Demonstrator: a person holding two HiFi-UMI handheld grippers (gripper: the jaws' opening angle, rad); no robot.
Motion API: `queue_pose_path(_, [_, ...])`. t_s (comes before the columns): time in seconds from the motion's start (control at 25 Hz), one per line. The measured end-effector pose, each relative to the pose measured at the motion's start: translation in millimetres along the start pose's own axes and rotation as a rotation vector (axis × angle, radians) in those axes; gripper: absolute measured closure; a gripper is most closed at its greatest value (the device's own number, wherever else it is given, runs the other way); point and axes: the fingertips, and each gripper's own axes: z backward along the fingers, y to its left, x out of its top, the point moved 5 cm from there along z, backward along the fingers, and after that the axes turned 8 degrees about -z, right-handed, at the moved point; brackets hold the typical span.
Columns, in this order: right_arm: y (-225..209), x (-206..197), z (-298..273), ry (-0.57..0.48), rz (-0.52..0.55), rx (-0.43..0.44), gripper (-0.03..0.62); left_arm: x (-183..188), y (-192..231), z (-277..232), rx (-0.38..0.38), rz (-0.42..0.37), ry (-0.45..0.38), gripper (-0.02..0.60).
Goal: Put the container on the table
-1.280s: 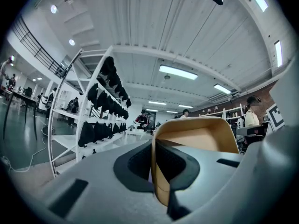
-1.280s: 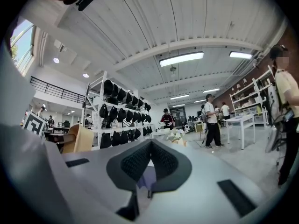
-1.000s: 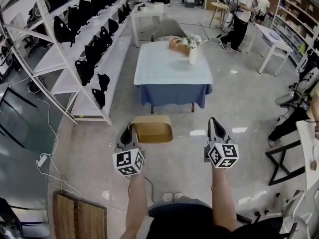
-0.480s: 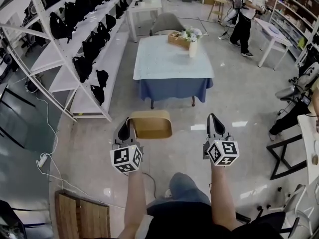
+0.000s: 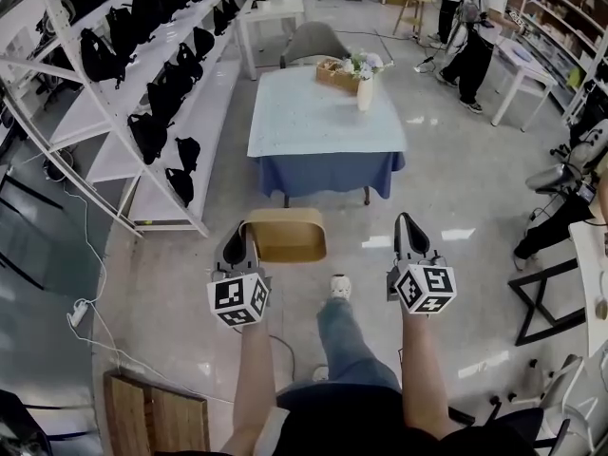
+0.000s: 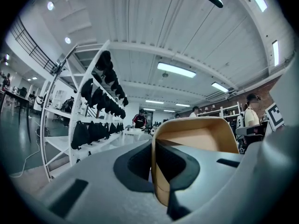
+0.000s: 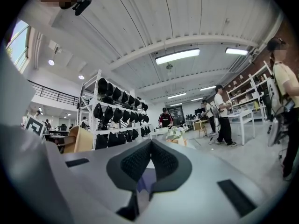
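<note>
A tan rounded container (image 5: 285,235) hangs in the air in front of me, held by its left rim in my left gripper (image 5: 245,236), which is shut on it. In the left gripper view the container's wall (image 6: 196,143) stands clamped between the dark pads. My right gripper (image 5: 406,224) is level with it to the right, shut with nothing between its pads (image 7: 161,161). The container also shows at the left of the right gripper view (image 7: 79,140). Ahead stands a table (image 5: 304,131) with a pale top and blue skirt.
A white vase with flowers (image 5: 366,91) and a basket (image 5: 334,74) sit at the table's far right corner. A grey chair (image 5: 313,41) stands behind it. White shelving with black bags (image 5: 152,93) lines the left. People (image 5: 475,27) stand far right. My leg (image 5: 342,335) steps forward below.
I have walked closer to the table, which now sits nearer in the head view. A leg has swung forward. Both grippers keep their hold and spacing.
</note>
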Motion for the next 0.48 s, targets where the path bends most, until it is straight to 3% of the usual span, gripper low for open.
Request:
queue_pose_path(0.2, [-24, 1, -56, -0.001, -0.011, 0.010, 0.595, -4, 7, -47, 0.018, -0.012, 0.002, 0.572])
queue_pose_path(0.48, [-57, -3, -189, 0.034, 0.006, 0.058, 0.595, -24, 25, -152, 0.068, -0.005, 0.030, 0.572])
